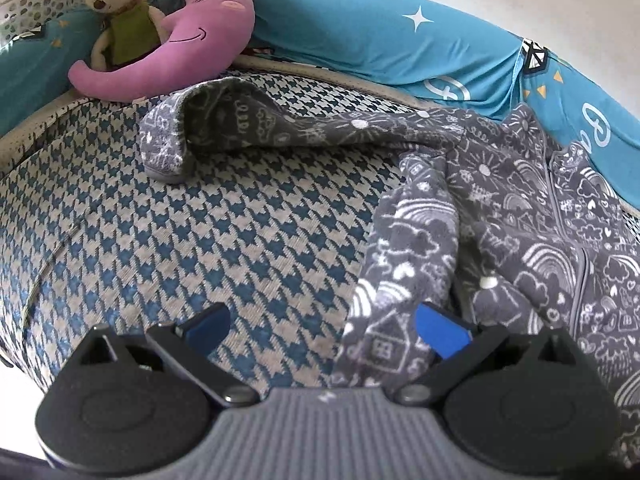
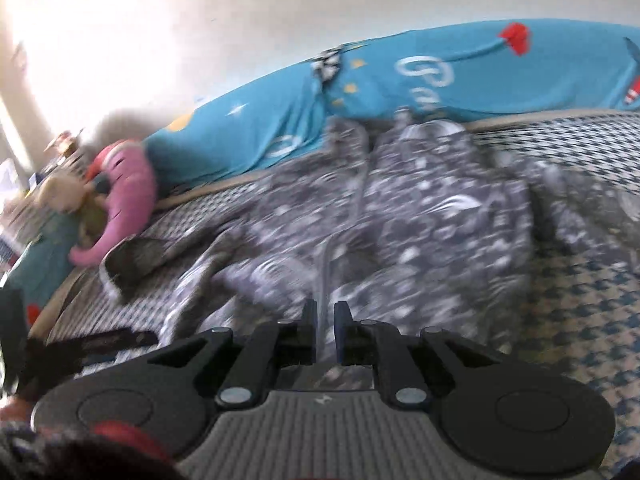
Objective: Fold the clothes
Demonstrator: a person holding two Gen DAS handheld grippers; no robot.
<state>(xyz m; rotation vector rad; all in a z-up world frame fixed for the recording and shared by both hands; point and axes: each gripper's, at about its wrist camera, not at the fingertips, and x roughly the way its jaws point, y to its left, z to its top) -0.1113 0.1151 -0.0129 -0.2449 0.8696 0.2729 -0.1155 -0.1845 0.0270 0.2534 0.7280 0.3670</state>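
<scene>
Left gripper [image 1: 324,330] spread wide beside the grey printed garment [image 1: 500,240]; right gripper [image 2: 326,330] narrow, pinching its fabric.

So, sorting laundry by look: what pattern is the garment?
Grey garment with white doodles: rainbows, clouds, houses. Clearest in the left wrist view.

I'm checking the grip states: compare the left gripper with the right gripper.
The left gripper has its jaws spread wide over the gray printed garment's edge; the right gripper has its jaws nearly closed around that garment's fabric. The left view is sharp, the right blurred. Both have blue pads.
</scene>
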